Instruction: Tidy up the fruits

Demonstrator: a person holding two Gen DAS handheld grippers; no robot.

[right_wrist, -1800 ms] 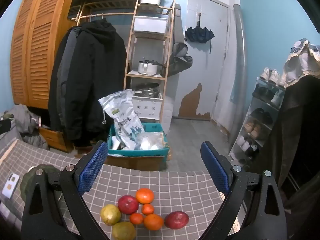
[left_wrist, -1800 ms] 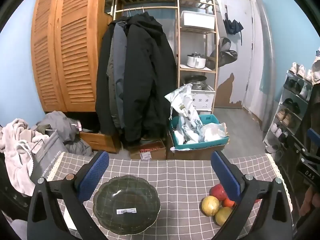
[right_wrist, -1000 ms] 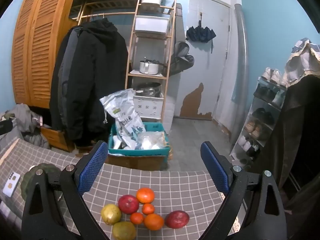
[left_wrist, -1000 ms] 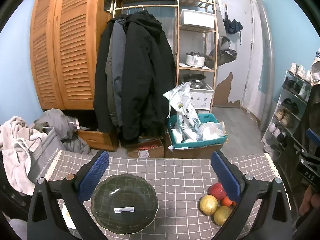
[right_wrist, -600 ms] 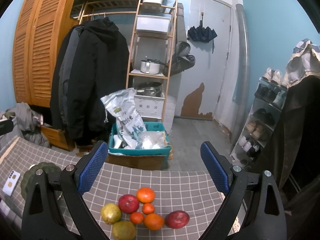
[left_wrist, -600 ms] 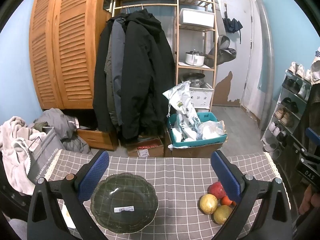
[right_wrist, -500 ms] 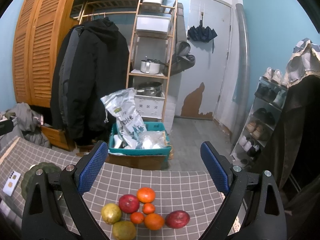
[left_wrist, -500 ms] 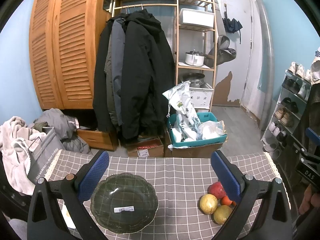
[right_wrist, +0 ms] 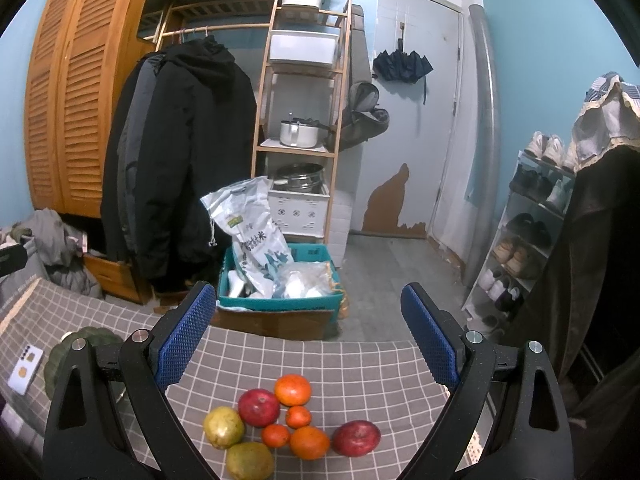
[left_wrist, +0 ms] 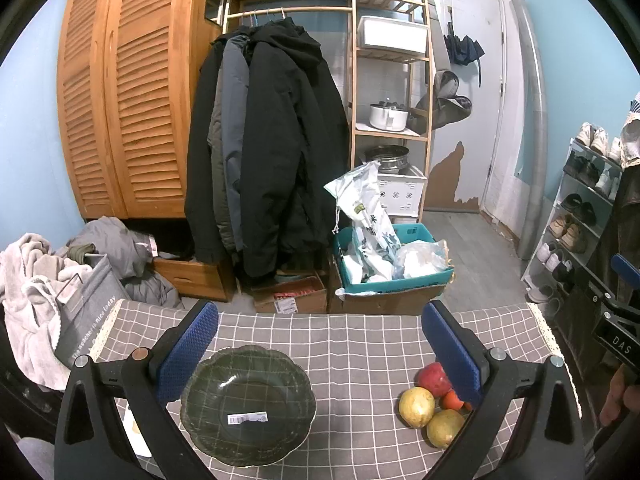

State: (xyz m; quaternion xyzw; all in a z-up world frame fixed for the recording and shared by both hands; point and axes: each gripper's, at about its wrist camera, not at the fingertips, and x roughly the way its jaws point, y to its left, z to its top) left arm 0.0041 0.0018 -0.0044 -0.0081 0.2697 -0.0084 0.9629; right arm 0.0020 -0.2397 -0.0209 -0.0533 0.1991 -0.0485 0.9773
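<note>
Both grippers spread wide, nothing between the blue pads: left gripper point(left_wrist: 320, 340) raised over the checked tablecloth point(left_wrist: 352, 344), right gripper point(right_wrist: 306, 332) likewise, each tilted down and forward. Partly hidden in left view: fruit cluster behind the right finger, only red apple point(left_wrist: 434, 374), two yellow-green fruits point(left_wrist: 416, 407) and one small orange showing. Seen whole only in right view: second red apple point(right_wrist: 356, 438) set slightly apart, large orange point(right_wrist: 293, 390), further small oranges point(right_wrist: 298, 417). Green bowl point(left_wrist: 248, 404) empty, sticker inside, well apart from fruit; mostly blocked in right view. Fingers of a hand point(left_wrist: 618, 396) cut off at frame edge.
</note>
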